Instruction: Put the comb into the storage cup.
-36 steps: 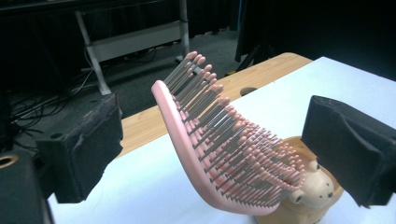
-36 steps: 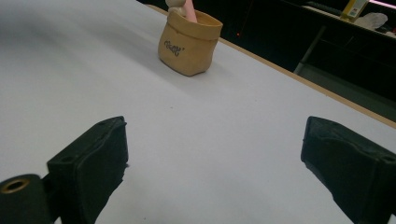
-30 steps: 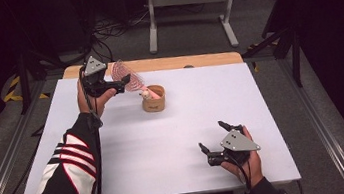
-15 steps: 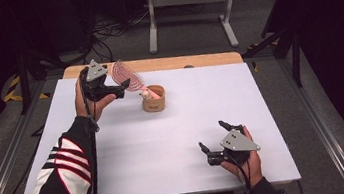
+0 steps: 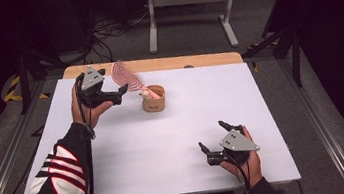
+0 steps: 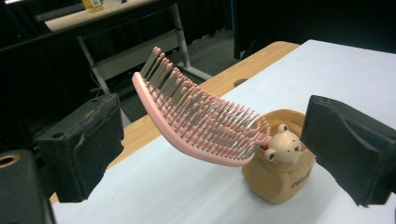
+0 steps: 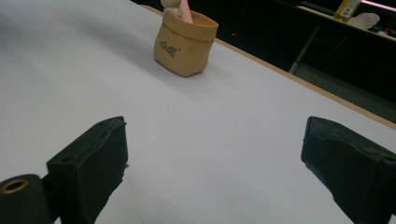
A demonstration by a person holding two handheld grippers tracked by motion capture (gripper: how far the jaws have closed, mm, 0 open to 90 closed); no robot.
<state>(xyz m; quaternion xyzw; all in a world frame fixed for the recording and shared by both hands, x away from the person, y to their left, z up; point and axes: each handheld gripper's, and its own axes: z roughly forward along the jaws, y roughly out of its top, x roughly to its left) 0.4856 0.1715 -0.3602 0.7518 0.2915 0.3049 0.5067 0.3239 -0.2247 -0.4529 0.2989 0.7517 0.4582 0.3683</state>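
Hairbrush (image 6: 196,121) handle-down in pot (image 6: 280,179), head tilted toward left gripper (image 5: 109,92).

Left tool (image 5: 117,90) raised, jaws apart; right tool (image 5: 215,144) low, jaws apart

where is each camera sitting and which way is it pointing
High view: above the person's side, looking forward and down on the white table; both forearms show, the left gripper and right gripper.
Left gripper view: rides the left gripper, facing the pink hairbrush standing in the tan holder; both jaws spread wide.
Right gripper view: rides the right gripper, low over the table, facing the holder; jaws apart.
All three views share the holder.
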